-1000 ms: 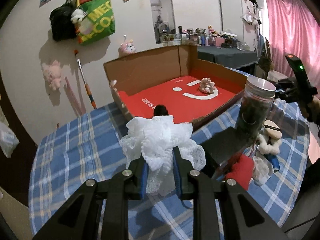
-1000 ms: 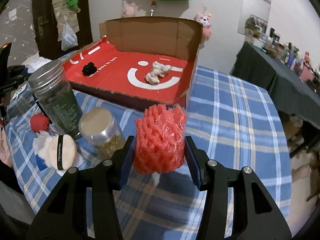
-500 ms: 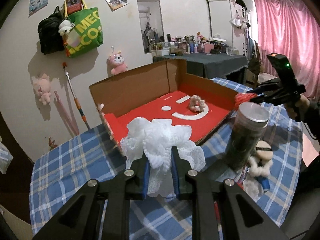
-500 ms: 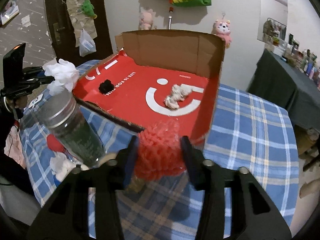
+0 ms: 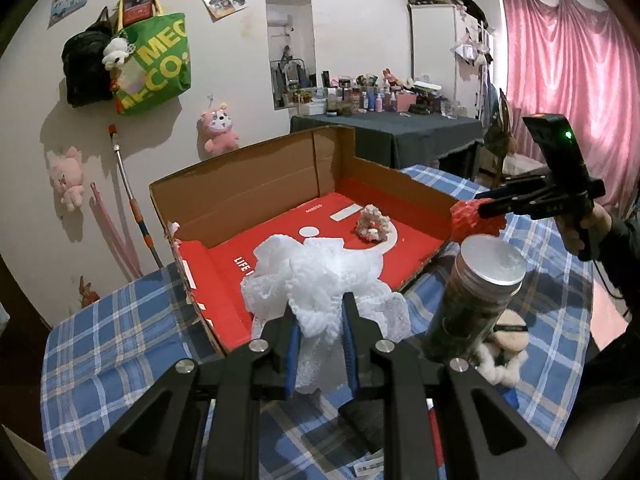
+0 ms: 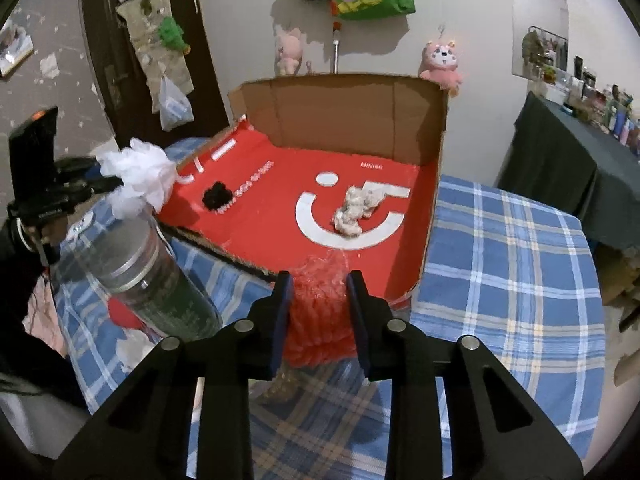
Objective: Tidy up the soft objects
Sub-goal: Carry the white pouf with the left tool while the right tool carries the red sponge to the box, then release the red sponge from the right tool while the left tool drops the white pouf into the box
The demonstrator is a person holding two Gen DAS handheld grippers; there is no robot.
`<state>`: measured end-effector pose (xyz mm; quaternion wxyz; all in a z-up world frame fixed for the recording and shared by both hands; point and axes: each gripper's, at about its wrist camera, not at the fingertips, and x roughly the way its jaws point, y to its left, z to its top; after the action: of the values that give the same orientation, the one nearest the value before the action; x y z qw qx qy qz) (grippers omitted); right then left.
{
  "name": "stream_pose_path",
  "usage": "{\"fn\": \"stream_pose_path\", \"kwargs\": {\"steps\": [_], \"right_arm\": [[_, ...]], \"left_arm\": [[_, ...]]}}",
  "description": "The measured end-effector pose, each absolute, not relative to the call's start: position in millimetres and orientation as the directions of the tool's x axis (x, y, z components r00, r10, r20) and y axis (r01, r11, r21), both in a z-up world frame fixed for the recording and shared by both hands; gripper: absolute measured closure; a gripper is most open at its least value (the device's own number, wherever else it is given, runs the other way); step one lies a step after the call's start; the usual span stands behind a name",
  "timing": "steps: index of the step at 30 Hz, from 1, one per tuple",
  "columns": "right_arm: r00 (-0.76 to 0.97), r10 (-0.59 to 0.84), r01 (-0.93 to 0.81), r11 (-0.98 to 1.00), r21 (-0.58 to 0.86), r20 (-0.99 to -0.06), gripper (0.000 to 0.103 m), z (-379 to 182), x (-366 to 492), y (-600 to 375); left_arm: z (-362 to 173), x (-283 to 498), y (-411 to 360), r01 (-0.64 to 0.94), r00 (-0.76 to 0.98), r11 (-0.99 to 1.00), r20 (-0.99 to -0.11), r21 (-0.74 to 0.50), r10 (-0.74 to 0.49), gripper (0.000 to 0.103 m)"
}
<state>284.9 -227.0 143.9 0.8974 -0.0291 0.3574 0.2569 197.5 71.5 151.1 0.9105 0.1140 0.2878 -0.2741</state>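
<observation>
The left gripper [image 5: 319,322] is clamping a white lace puff [image 5: 316,272] over the red-lined box [image 5: 248,196]. The right gripper [image 6: 319,300] is closing, squeezing a red foam net [image 6: 318,312] at the box's near edge above the desk [image 6: 512,280]

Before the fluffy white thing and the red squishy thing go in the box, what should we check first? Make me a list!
1. White lace puff gripped by the left hand-held gripper: ok.
2. Red foam net between the pads of the right hand-held gripper, jaws closing, net squeezed: ok.
3. Free floor space in the red box, between the black scrunchie and the pale scrunchie: ok.
4. Tall jar stands close by both grippers, could get bumped: not ok.
5. Puff already over the box floor: cannot tell.
</observation>
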Motion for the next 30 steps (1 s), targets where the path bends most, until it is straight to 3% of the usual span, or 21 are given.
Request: {"fn": "stream_pose_path", "kwargs": {"steps": [15,30], "right_arm": [[0.622,0.518,-0.518,0.835,0.188,-0.587,0.077,182,332,-186],[0.571,0.394,-0.398,0.9,0.177,-0.72,0.077,158,485,-140]], "left_arm": [[171,251,43,0.534,0.674,0.844,-0.578,-0.049,-0.46,0.084],[136,386,4,0.398,0.626,0.916,-0.713,-0.054,-0.314,0.083]]}}
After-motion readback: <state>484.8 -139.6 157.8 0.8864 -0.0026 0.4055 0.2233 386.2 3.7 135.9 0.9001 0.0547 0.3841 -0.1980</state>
